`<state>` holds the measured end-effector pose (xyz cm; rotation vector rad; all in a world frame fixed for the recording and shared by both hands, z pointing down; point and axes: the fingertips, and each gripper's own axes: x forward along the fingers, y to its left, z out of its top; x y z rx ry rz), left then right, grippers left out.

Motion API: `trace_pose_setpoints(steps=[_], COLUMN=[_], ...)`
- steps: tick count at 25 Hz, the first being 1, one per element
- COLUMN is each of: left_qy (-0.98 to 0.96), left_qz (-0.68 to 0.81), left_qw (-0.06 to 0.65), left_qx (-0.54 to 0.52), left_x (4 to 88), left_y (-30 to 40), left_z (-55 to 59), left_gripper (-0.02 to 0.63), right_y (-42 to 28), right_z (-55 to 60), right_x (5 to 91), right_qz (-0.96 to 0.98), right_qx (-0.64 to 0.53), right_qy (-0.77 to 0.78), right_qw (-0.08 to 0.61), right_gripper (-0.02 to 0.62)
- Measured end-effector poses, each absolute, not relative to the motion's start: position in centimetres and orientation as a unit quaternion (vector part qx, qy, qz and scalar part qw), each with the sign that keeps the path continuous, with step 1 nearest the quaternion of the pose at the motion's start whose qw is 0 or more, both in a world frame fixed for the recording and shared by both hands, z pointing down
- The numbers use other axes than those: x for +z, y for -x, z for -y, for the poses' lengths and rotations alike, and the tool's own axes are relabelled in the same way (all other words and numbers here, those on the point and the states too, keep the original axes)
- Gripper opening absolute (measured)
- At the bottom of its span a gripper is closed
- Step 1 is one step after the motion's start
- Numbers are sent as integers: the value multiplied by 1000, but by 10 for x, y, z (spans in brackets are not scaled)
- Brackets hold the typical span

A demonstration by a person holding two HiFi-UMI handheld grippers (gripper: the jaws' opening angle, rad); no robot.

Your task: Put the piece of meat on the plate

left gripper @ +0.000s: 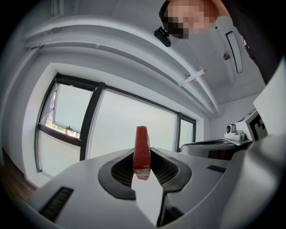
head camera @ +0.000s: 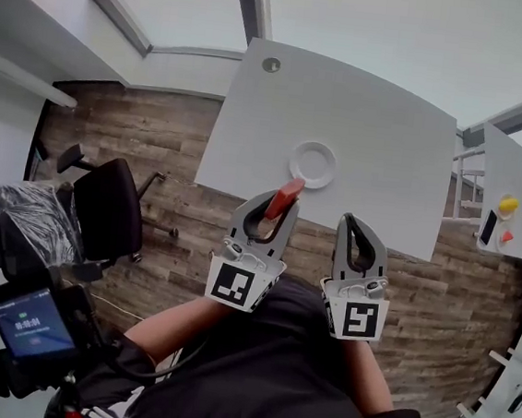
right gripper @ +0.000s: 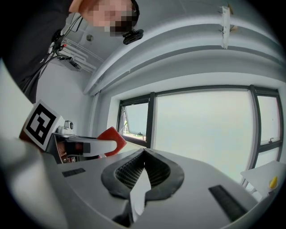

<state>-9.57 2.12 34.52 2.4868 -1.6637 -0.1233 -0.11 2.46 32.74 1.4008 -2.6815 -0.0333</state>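
1. Holding the piece of meat (left gripper: 142,152): left gripper (head camera: 277,211) has its fingers clamped on the lower part of the red slab. The slab stands on edge, w/ its top poking out past the tips.
2. Step in hand, as I read it, is the carry. The meat is gripped and off any support, not yet delivered. In head view it sits at the near edge of the white surface (head camera: 379,142), just short of the plate (head camera: 313,165).
3. The plate is empty and lies flat near that edge, directly beyond the meat, so approx. on line w/ the left gripper.
4. Next move calls for taking the left gripper fwd till the meat is over the plate's middle, then lowering it close and parting the fingers. Since it's held on edge, it'll prob. tip flat on release. Let go low so it doesn't roll off the rim.
5. Right gripper (head camera: 356,225) is beside the left one. Its fingers are together w/ nothing btwn them. It looks idle, so it just needs to keep clear of the plate.
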Motion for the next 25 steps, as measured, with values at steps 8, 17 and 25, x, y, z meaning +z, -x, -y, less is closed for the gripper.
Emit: trace_pose_setpoints(steps=[8, 17, 25], left_qy=[-829, -815, -828], left_qz=[553, 571, 553], left_qw=[73, 91, 89], left_qx=[-35, -29, -15], left_x=[343, 349, 356], left_y=[98, 89, 54], left_z=[-22, 16, 34], left_gripper=[95, 95, 95], right_y=[5, -12, -25], right_z=[-34, 17, 29], right_x=[313, 315, 318], right_qz=[884, 891, 893], right_qx=[1, 20, 4], right_qy=[-467, -454, -448], right_qw=[31, 16, 24], right_gripper=[5, 5, 5])
